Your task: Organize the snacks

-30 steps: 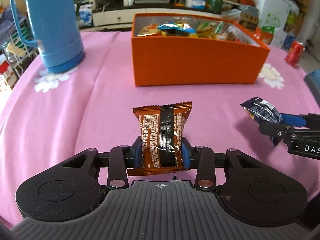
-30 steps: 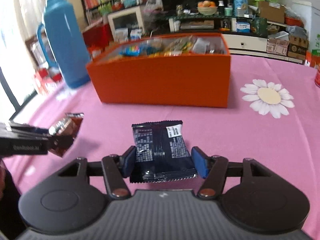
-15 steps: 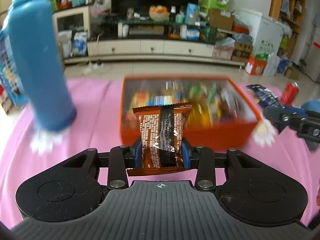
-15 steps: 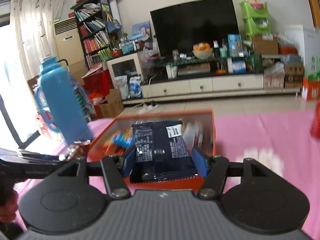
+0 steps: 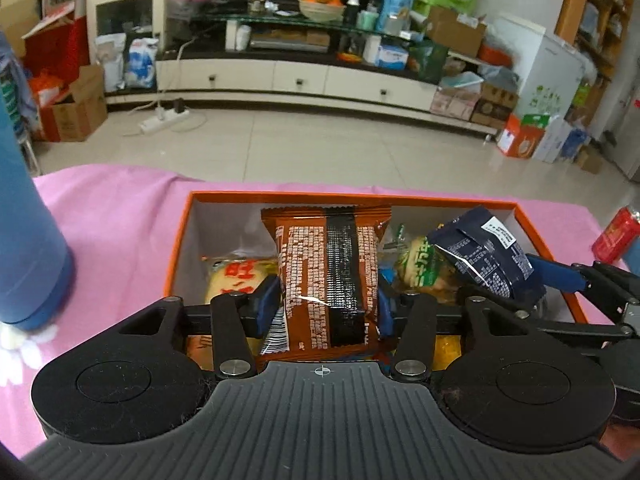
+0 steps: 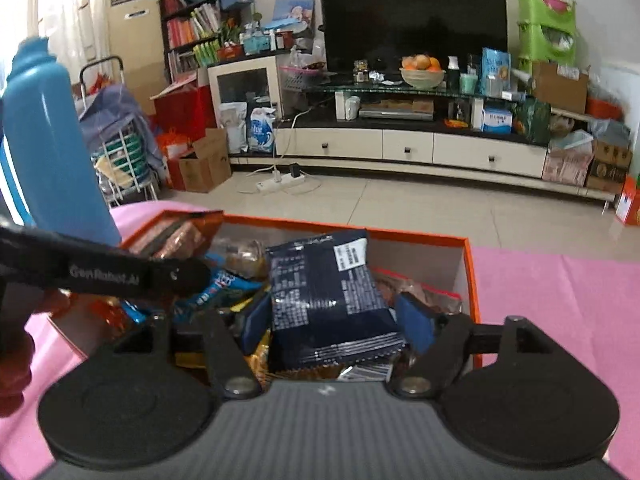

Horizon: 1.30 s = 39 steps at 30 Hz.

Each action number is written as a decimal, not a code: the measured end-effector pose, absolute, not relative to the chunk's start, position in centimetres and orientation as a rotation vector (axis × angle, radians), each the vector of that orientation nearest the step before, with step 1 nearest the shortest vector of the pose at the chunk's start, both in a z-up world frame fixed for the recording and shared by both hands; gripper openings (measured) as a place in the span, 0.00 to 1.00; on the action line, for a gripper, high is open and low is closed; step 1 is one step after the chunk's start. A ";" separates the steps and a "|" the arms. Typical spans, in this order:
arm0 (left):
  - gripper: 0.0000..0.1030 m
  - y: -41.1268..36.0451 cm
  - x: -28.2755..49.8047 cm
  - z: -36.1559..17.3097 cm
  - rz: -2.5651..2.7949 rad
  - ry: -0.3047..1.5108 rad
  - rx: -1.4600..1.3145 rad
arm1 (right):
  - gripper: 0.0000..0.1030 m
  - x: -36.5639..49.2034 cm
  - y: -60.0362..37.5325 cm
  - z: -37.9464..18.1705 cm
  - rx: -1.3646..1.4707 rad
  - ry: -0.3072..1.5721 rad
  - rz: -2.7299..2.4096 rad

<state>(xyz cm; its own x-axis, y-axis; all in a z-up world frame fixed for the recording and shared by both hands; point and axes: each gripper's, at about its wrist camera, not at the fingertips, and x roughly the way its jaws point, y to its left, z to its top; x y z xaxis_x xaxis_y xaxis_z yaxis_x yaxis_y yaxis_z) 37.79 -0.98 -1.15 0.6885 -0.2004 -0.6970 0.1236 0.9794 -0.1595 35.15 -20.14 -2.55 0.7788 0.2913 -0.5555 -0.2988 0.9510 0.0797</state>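
Observation:
My left gripper [image 5: 326, 306] is shut on a brown snack packet [image 5: 328, 268] and holds it over the open orange box [image 5: 176, 248]. My right gripper [image 6: 340, 320] is shut on a dark blue snack packet [image 6: 328, 296] and holds it over the same box [image 6: 470, 276]. The box holds several wrapped snacks. The right gripper with its dark blue packet [image 5: 484, 256] shows at the right of the left wrist view. The left gripper's arm [image 6: 100, 272] crosses the left of the right wrist view.
A tall blue thermos [image 5: 28, 232] stands on the pink tablecloth [image 5: 120, 216] left of the box. A red can [image 5: 616, 234] stands at the right table edge. Beyond the table are floor and a TV cabinet.
Both grippers rose from low over the tablecloth and moved forward to above the orange box, each still holding its packet.

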 end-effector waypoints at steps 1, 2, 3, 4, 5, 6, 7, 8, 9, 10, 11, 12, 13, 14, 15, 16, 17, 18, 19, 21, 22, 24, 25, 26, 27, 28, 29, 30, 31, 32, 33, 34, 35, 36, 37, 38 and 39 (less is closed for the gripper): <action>0.19 -0.9 37.9 -1.3 -0.183 0.791 -0.106 | 0.78 35.0 -20.0 -2.6 -0.016 0.596 0.319; 0.22 -0.9 37.9 -1.4 -0.181 0.791 -0.109 | 0.79 35.1 -20.0 -2.5 -0.018 0.595 0.319; 0.23 -0.8 37.9 -1.5 -0.181 0.790 -0.111 | 0.81 35.2 -20.0 -2.5 -0.017 0.595 0.320; 0.23 -0.8 37.9 -1.5 -0.183 0.790 -0.113 | 0.82 35.2 -20.0 -2.5 -0.015 0.596 0.320; 0.24 -0.8 37.9 -1.5 -0.185 0.788 -0.114 | 0.83 35.2 -19.9 -2.5 -0.012 0.596 0.322; 0.25 -0.8 37.5 -1.3 -0.183 0.781 -0.110 | 0.85 35.3 -19.9 -2.5 -0.009 0.596 0.322; 0.28 -0.9 37.3 -1.1 -0.181 0.774 -0.101 | 0.86 35.3 -19.9 -2.4 -0.005 0.595 0.320; 0.36 -1.0 37.1 -0.7 -0.176 0.764 -0.086 | 0.89 35.2 -19.8 -2.2 -0.001 0.595 0.315; 0.42 -1.1 36.7 -0.3 -0.167 0.752 -0.073 | 0.92 35.1 -19.8 -2.0 0.008 0.592 0.313; 0.50 -1.1 36.1 0.4 -0.154 0.730 -0.060 | 0.91 34.8 -19.9 -1.6 0.015 0.583 0.311; 0.53 -1.0 35.0 1.4 -0.146 0.693 -0.047 | 0.91 34.4 -19.9 -1.1 0.018 0.576 0.308; 0.54 -1.0 34.0 2.2 -0.147 0.664 -0.038 | 0.91 33.6 -20.1 -0.4 0.022 0.563 0.301; 0.58 -0.9 32.8 3.0 -0.143 0.640 -0.033 | 0.91 32.8 -20.3 0.3 0.029 0.551 0.295; 0.61 -0.8 31.5 3.8 -0.138 0.621 -0.033 | 0.91 31.8 -20.7 1.0 0.045 0.538 0.289; 0.63 -0.6 30.0 4.6 -0.134 0.604 -0.035 | 0.91 30.7 -21.0 1.6 0.064 0.530 0.287; 0.64 -0.5 28.1 5.3 -0.131 0.588 -0.039 | 0.91 29.4 -21.3 2.2 0.080 0.529 0.289; 0.66 -0.3 26.4 5.8 -0.128 0.580 -0.036 | 0.91 28.1 -21.5 2.6 0.090 0.528 0.289; 0.67 -0.3 24.9 6.1 -0.120 0.575 -0.033 | 0.92 26.5 -21.8 3.0 0.096 0.526 0.284; 0.69 -0.3 23.2 6.5 -0.106 0.574 -0.032 | 0.95 24.7 -22.0 3.3 0.102 0.527 0.276; 0.70 -0.3 19.6 6.5 -0.095 0.588 -0.037 | 0.97 21.4 -22.4 3.3 0.123 0.541 0.260; 0.70 -0.4 17.8 6.5 -0.095 0.595 -0.039 | 0.97 19.8 -22.6 3.1 0.135 0.552 0.258; 0.71 -0.6 14.2 6.1 -0.102 0.607 -0.040 | 0.97 16.3 -23.0 2.7 0.172 0.580 0.247; 0.71 -0.8 12.5 5.9 -0.106 0.613 -0.035 | 0.97 14.8 -23.2 2.4 0.188 0.595 0.248; 0.71 -1.0 11.1 5.8 -0.105 0.616 -0.031 | 0.97 13.4 -23.4 2.1 0.206 0.611 0.250; 0.72 -1.2 9.5 5.6 -0.108 0.624 -0.028 | 0.97 11.9 -23.6 1.8 0.229 0.626 0.244; 0.72 -1.5 8.3 5.5 -0.113 0.631 -0.030 | 0.97 10.4 -23.8 1.5 0.250 0.637 0.237; 0.72 -1.6 7.1 5.5 -0.121 0.637 -0.035 | 0.97 9.1 -24.0 1.2 0.264 0.645 0.231; 0.72 -1.7 5.9 5.5 -0.122 0.639 -0.042 | 0.97 7.9 -24.2 1.0 0.277 0.652 0.222; 0.72 -1.6 4.8 5.5 -0.118 0.634 -0.051 | 0.97 6.8 -24.2 0.9 0.281 0.657 0.216; 0.72 -1.6 3.8 5.5 -0.118 0.628 -0.059 | 0.97 5.9 -24.2 0.9 0.277 0.660 0.211; 0.72 -1.5 2.8 5.4 -0.119 0.621 -0.069 | 0.97 5.0 -24.2 1.0 0.268 0.656 0.201; 0.72 -1.5 1.9 5.3 -0.125 0.616 -0.076 | 0.97 4.3 -24.3 1.1 0.261 0.647 0.191; 0.71 -1.5 1.1 5.2 -0.135 0.614 -0.078 | 0.97 3.7 -24.4 1.2 0.257 0.637 0.182; 0.71 -1.6 0.4 5.0 -0.141 0.618 -0.073 | 0.97 3.1 -24.4 1.4 0.253 0.629 0.172; 0.70 -1.6 0.1 5.1 -0.141 0.621 -0.068 | 0.97 2.7 -24.5 1.5 0.247 0.624 0.168; 0.70 -1.7 -0.3 5.0 -0.137 0.622 -0.066 | 0.97 2.5 -24.5 1.7 0.238 0.621 0.163; 0.70 -1.6 -0.7 4.9 -0.131 0.625 -0.068 | 0.97 2.2 -24.4 1.8 0.228 0.620 0.152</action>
